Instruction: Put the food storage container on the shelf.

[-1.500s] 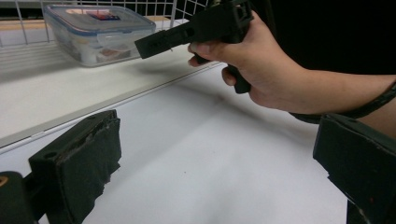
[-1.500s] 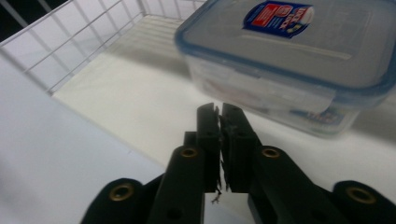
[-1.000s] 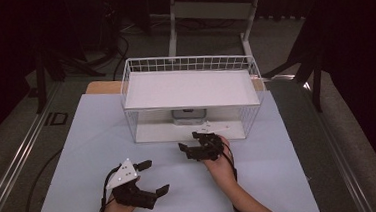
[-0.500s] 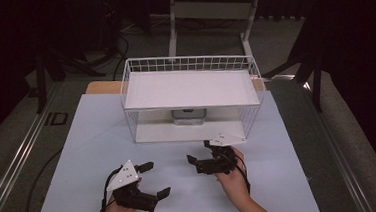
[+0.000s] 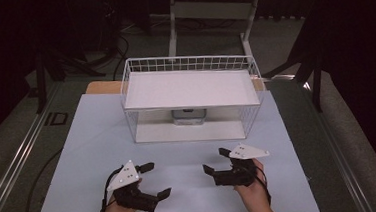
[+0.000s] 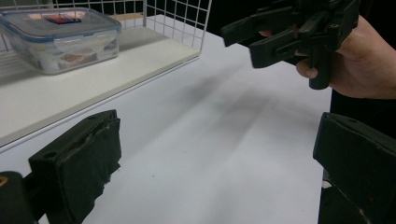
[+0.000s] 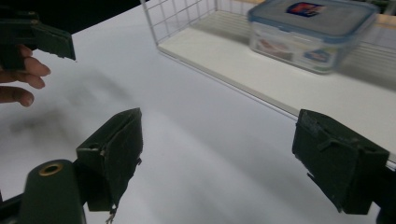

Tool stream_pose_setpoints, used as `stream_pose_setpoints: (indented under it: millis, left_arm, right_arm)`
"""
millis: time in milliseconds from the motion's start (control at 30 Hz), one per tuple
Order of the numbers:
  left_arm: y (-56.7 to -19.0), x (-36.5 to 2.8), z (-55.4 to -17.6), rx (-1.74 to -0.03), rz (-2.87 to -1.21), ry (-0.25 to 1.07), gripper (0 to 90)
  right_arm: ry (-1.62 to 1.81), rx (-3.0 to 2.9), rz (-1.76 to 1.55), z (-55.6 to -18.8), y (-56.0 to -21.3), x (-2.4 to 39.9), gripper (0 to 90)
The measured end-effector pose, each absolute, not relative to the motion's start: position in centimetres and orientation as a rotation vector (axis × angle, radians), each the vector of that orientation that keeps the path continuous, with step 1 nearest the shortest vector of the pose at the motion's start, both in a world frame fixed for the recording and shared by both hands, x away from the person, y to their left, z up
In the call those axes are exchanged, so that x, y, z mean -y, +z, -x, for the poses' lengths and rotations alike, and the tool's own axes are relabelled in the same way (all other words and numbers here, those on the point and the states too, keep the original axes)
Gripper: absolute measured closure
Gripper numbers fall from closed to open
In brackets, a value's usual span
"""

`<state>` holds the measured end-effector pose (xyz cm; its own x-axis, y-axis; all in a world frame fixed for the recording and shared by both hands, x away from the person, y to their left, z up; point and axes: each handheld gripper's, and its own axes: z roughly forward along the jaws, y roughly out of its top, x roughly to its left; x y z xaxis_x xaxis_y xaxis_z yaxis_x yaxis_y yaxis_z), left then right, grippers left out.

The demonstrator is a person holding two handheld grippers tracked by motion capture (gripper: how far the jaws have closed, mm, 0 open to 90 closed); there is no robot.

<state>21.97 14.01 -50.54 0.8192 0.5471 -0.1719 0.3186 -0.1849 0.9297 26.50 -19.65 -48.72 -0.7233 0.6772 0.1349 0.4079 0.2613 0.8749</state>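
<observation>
1. The clear lidded container (image 6: 58, 37) sits on the lower shelf of the white wire basket (image 5: 138, 67), under its upper shelf.
2. Your right gripper (image 5: 217, 161) hovers over the counter (image 5: 78, 143), near the basket's front; its fingers have just been opening, nothing between them.
3. Your left gripper (image 5: 156, 181) has its fingers spread wide, empty.

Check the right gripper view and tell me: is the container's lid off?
No, the clear container on the rack's lower shelf has its blue-rimmed lid on.

Container (image 5: 189, 117) half-hidden under shelf (image 5: 190, 88)
</observation>
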Motion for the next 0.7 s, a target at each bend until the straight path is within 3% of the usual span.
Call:
stream_pose_setpoints:
  millis: [700]
  left_arm:
    - [-50.8,-13.9,-22.0,-0.619,-1.784,0.199,2.0]
  right_arm:
    - [1.505,-2.276,-0.922,-24.7,-49.1,25.5,16.3]
